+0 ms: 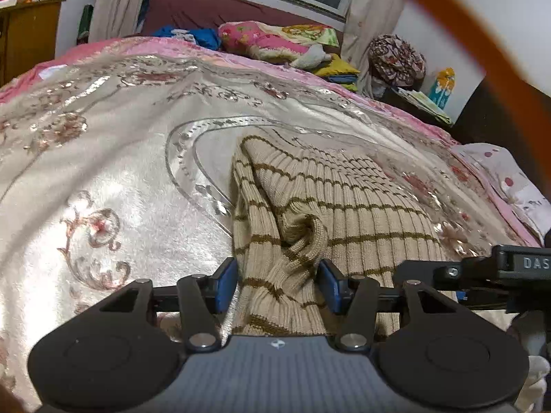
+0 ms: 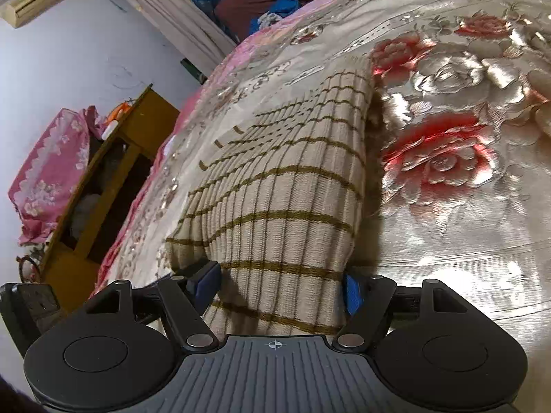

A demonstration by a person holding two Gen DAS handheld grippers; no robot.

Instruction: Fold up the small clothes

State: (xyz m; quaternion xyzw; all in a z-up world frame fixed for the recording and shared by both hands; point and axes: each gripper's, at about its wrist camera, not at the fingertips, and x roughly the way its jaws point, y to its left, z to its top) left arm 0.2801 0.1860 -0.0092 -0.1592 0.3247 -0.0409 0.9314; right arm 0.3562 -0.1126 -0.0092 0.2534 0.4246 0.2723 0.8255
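Striped knit [image 1: 344,203] lies mid-bed, near edge lifted: left gripper [image 1: 277,287] and right gripper [image 2: 282,287], pads apart, each straddle bunched cloth, grip uncertain; soft, light, stretchy, so pinch corners through both layers.

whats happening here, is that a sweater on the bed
Yes. A person is working a beige knit top with brown stripes on a floral bedspread, with a handheld gripper in each hand. The left gripper has bunched fabric between its blue pads, jaws apart. The right gripper straddles the near edge of the garment, also wide. The top lies rumpled and partly doubled over, not yet a neat fold.
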